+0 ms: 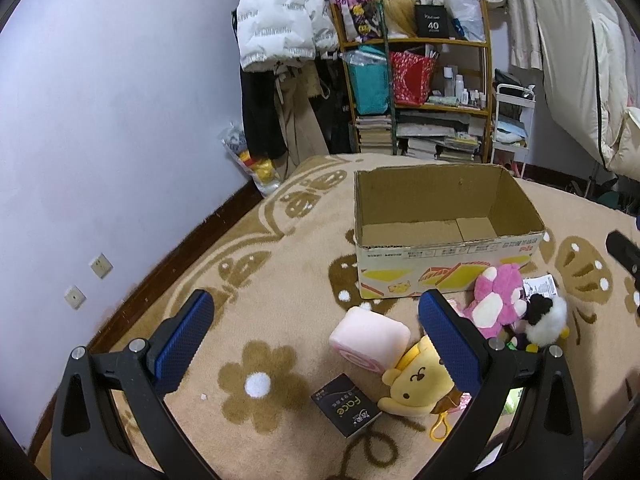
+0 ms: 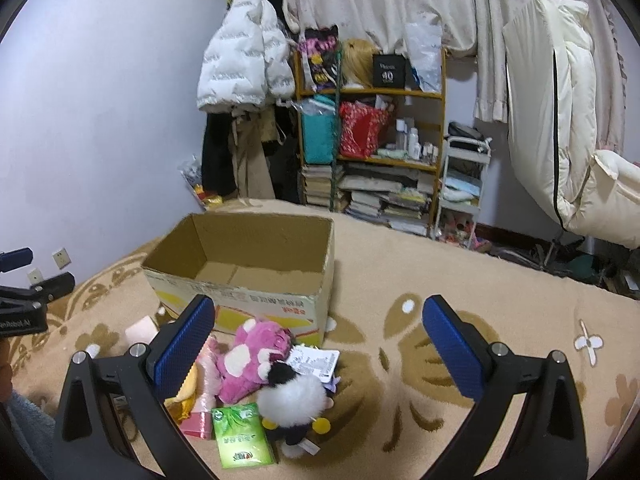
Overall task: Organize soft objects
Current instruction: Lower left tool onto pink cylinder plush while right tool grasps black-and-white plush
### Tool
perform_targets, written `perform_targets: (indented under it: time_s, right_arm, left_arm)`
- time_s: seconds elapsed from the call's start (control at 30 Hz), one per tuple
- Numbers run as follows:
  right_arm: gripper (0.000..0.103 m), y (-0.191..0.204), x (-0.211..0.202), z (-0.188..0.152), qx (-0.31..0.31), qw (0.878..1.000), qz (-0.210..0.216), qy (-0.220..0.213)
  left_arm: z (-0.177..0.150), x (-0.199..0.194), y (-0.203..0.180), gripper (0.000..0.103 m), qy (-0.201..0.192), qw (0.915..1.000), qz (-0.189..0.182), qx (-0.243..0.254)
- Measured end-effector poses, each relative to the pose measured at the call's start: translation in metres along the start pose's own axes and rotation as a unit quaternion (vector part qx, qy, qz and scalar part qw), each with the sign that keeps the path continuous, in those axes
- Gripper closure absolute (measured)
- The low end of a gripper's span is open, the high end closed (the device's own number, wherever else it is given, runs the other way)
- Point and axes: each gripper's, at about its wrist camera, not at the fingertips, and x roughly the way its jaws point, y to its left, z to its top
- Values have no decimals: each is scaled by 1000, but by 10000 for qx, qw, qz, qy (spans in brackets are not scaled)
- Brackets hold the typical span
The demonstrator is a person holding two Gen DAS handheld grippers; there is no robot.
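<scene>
Your left tool (image 1: pixel 316 340) and right tool (image 2: pixel 319 344) are both released, grasping nothing. The black box (image 1: pixel 346 405) reads "Face"; the shelf sign (image 1: pixel 430 21) reads "40".

Even, soft indoor light, moderately bright; shadows faint; both views sharp centrally; strong fisheye bending with black vignetted corners; no glare.

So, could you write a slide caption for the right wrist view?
Open right gripper hovers above soft toys beside an empty cardboard box on a patterned blanket.
</scene>
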Motion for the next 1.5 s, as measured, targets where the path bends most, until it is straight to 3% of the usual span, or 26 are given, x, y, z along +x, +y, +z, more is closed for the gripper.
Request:
perform_targets:
  time_s: [0.2,0.57,0.93,1.5]
  right_arm:
    - [0,-2,17,0,110,9998,6,155]
    - [0,-4,50,-10,267,9968,129,740]
    - [0,-14,85,-25,459,9907,205,1266]
    - [0,-14,126,-53,578,9770,574,1973]
  left_arm:
    - [9,29,5,2,442,9988,-49,-197]
    - [7,64,-12,2,919,9957,-59,36]
    - [-5,109,-26,2,1617,9864,-121,270]
    - [-25,160,-33,2,2465,9677,-515,93]
